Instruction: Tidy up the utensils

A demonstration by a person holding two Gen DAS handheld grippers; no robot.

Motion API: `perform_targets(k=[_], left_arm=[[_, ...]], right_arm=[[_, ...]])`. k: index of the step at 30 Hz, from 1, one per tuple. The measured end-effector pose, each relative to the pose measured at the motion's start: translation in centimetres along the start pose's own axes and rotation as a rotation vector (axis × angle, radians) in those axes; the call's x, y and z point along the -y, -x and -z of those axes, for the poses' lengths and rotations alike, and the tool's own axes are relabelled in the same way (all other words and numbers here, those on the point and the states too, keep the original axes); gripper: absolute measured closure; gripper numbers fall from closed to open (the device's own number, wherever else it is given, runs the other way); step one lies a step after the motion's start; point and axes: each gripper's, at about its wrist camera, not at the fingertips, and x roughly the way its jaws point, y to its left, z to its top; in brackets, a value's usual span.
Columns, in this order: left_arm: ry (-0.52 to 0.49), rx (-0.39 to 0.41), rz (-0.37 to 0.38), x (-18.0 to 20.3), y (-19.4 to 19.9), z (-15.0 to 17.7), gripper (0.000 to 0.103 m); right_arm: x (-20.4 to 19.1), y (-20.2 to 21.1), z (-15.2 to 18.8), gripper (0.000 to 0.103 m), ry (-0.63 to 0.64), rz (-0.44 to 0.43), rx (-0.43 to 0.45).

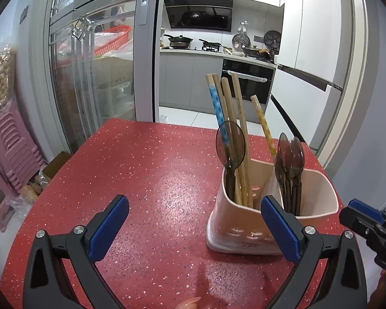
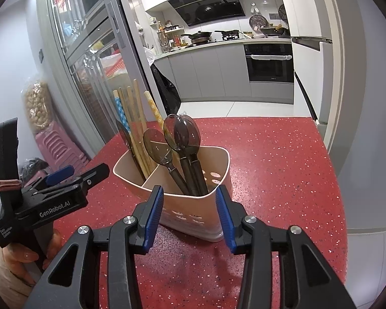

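Pink holder (image 1: 247, 221) near counter's (image 1: 141, 180) far right corner: chopsticks (image 1: 234, 134) plus spoon (image 1: 230, 143) one compartment, spoons (image 1: 290, 159) other, upright, bowls up. Both grippers' jaws open, empty: left gripper (image 1: 194, 229), right gripper (image 2: 189, 219).

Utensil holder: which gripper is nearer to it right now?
Right. The right gripper faces the utensil holder head-on, its open fingers flanking the near corner. The left gripper, also open, sits off to the holder's left side over the red table.

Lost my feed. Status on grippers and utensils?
Left gripper open, empty. Right gripper open, empty, facing holder. Chopsticks and one spoon share a compartment; other spoons separate. Nothing blocking.
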Motion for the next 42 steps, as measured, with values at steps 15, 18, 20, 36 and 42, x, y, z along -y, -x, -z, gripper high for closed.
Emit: perform_targets(k=[15,18,20,36,42], left_arm=[[-0.018,-0.045,-0.001,-0.5,0.7,2.7,0.000],[-0.033,-0.053,0.001,-0.4,1.1,3.4,0.000],[-0.038,-0.060,0.003,-0.4,1.3,3.8,0.000],[-0.083,-0.065,-0.007,-0.2,3.7,7.8,0.000],[-0.060,-0.026,-0.009,-0.1,4.9,8.5,0.000]], right_arm=[[-0.6,0.2,1.6,0.025,-0.020,0.072,-0.066],[-0.8,0.3,2.1,0.025,-0.027,0.087,-0.079],[-0.9,0.3,2.5,0.020,-0.033,0.104,-0.089],[-1.9,2.5,5.9,0.000,-0.034,0.218,0.006],[-2.4,2.9,6.9,0.000,-0.012,0.275,0.000]])
